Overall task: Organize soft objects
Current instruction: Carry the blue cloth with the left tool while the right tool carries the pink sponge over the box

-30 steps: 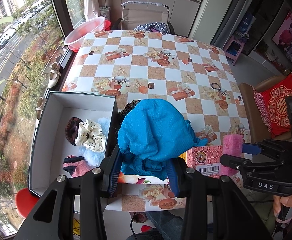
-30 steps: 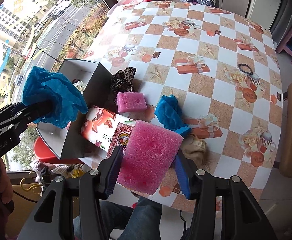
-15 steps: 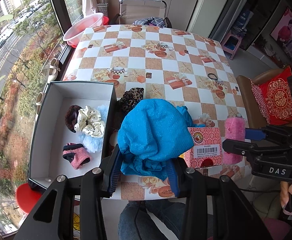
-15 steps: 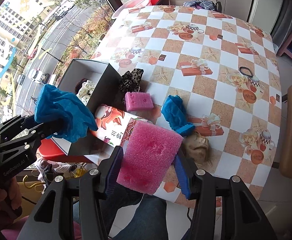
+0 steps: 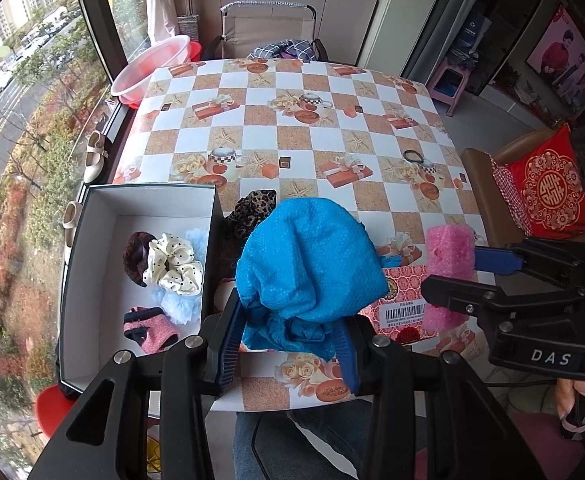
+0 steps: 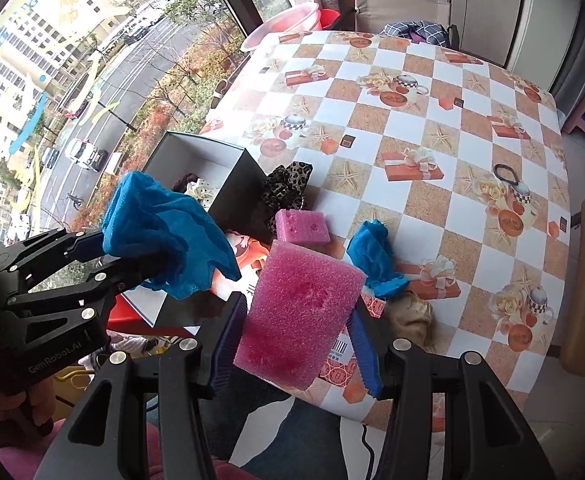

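Note:
My left gripper (image 5: 288, 340) is shut on a crumpled blue cloth (image 5: 308, 260), held above the table's near edge beside the open white box (image 5: 92, 264); it also shows in the right wrist view (image 6: 164, 236). My right gripper (image 6: 300, 340) is shut on a pink sponge (image 6: 300, 312), seen too in the left wrist view (image 5: 450, 252). The box holds scrunchies (image 5: 172, 264) and a pink-black piece (image 5: 148, 328). On the table lie a leopard scrunchie (image 6: 288, 188), a second pink sponge (image 6: 302, 226), a second blue cloth (image 6: 374, 256) and a tan cloth (image 6: 410, 312).
A red patterned box (image 5: 404, 308) lies on its side under both grippers. A black hair tie (image 6: 506, 174) lies at the table's right. A pink basin (image 5: 152, 68) and a folding chair (image 5: 268, 32) stand beyond the far edge. A cushioned chair (image 5: 544, 192) is at right.
Both grippers have lifted and drawn back from the table, each keeping its hold. The objects on the table have not moved.

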Tool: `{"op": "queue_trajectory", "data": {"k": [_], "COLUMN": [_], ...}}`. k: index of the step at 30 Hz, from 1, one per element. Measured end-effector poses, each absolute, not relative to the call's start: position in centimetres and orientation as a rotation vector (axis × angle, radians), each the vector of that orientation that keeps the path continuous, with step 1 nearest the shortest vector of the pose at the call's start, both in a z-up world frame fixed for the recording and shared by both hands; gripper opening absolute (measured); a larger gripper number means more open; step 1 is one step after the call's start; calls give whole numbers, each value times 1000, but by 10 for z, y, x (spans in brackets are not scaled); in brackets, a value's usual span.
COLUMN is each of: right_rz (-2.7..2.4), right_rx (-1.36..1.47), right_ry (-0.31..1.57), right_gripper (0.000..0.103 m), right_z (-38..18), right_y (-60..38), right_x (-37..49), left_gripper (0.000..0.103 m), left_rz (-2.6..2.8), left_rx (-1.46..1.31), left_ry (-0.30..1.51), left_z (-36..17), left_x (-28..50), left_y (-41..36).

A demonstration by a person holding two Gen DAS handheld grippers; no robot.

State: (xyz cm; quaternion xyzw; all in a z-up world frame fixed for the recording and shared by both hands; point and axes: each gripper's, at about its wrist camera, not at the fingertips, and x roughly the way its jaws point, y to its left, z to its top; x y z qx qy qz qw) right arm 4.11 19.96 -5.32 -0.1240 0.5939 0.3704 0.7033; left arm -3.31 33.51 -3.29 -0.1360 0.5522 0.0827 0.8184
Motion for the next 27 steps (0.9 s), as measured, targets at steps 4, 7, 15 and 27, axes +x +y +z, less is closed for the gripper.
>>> {"op": "queue_trajectory", "data": {"k": [4,7,15,27], "right_rz": [838,839,810,817], "right_rx": [-280,-259,-250,-206], "right_ry": [1316,1319,1318,1309], "right_gripper": [52,52,52,52], "right_z": [-47,-49,-56,-57], "right_y": [203,203,198,190], "right_x": [42,44,48,40], "left_gripper": [45,45,45,45], "left_rz": [182,188,155,173], "left_rx": [-298,-288,-258,-257], "left_ry": [1176,1184,1197,1183], "left_z": [-28,-30,-37,-37], "left_x": [-33,-31,-27,-39], "left_y": [341,340,334,333]}}
